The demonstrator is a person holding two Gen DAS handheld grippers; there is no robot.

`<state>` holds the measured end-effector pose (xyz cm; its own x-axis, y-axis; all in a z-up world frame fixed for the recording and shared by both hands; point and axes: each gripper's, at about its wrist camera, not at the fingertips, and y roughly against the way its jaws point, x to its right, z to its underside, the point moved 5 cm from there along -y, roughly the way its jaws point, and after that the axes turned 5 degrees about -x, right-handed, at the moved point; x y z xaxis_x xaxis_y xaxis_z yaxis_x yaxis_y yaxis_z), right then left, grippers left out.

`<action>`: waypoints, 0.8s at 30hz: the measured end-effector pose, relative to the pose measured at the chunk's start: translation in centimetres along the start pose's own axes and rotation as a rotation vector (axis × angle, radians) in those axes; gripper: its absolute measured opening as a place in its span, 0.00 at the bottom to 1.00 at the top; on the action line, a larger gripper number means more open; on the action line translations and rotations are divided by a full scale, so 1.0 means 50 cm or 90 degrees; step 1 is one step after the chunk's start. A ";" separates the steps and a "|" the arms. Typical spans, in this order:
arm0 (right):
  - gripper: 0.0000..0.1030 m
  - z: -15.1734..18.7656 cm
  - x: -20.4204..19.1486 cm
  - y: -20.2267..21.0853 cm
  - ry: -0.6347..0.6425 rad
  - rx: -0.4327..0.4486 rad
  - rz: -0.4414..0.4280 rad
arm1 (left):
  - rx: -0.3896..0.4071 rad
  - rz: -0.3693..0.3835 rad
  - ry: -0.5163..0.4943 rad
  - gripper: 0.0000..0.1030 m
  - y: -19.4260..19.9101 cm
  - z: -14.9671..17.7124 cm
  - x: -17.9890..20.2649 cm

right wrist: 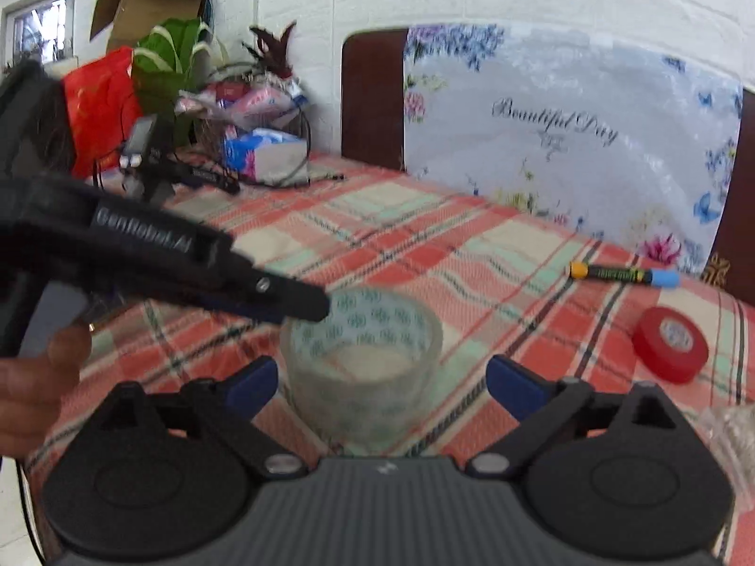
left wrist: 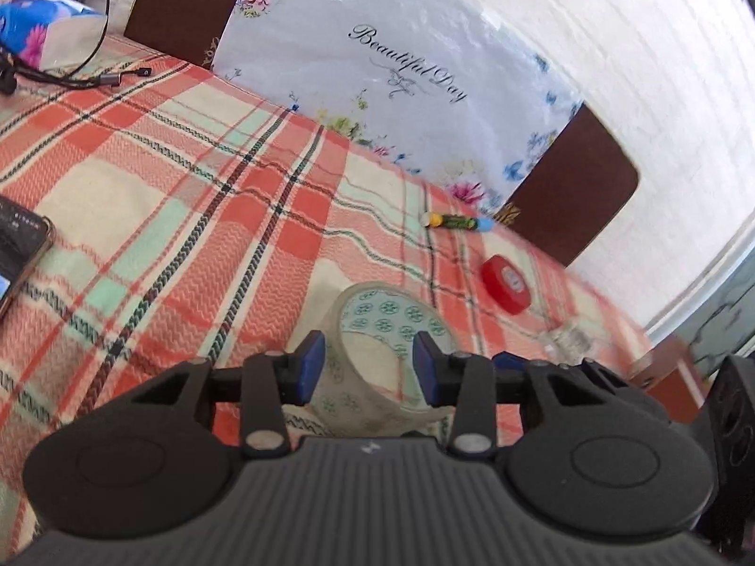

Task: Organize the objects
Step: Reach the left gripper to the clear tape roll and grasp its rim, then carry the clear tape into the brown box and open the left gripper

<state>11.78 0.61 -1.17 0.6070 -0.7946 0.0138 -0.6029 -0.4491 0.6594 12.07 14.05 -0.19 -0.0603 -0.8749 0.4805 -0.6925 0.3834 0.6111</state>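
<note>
A table covered in a red, cream and mint plaid cloth (right wrist: 424, 231) carried a clear tape roll (right wrist: 365, 363) at centre. At two o'clock lay a marker (right wrist: 623, 276); at three o'clock, a red tape roll (right wrist: 670, 344). Cables (right wrist: 207, 174) and a tissue pack (right wrist: 264, 153) sat at eleven o'clock.

Left claw (left wrist: 369, 363) pinching, right claw (right wrist: 381, 384) spread wide, both angled downward.

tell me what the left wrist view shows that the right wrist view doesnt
Only the left wrist view shows a phone at the cloth's left edge. Only the right wrist view shows the cardboard box, red bag and plant. Both share the clear tape roll, which the left gripper straddles across one wall, plus the red tape roll and marker.
</note>
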 end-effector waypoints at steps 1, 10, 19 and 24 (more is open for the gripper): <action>0.96 0.003 0.001 -0.010 -0.003 -0.009 0.001 | -0.007 -0.012 -0.003 0.41 -0.009 -0.001 0.000; 0.91 0.008 -0.020 -0.092 0.031 -0.035 0.010 | -0.046 -0.083 -0.037 0.33 -0.041 0.018 0.018; 0.91 0.144 0.098 0.067 -0.032 -0.049 0.120 | -0.141 0.030 -0.181 0.34 -0.115 0.137 0.250; 0.91 0.260 0.207 0.199 -0.126 -0.051 0.221 | -0.193 0.099 -0.309 0.34 -0.161 0.228 0.431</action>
<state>5.32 -17.37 -4.24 0.2580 -0.9603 0.1056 -0.7075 -0.1134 0.6975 8.17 -11.26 -1.93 -0.5159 -0.8098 0.2794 -0.4179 0.5226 0.7431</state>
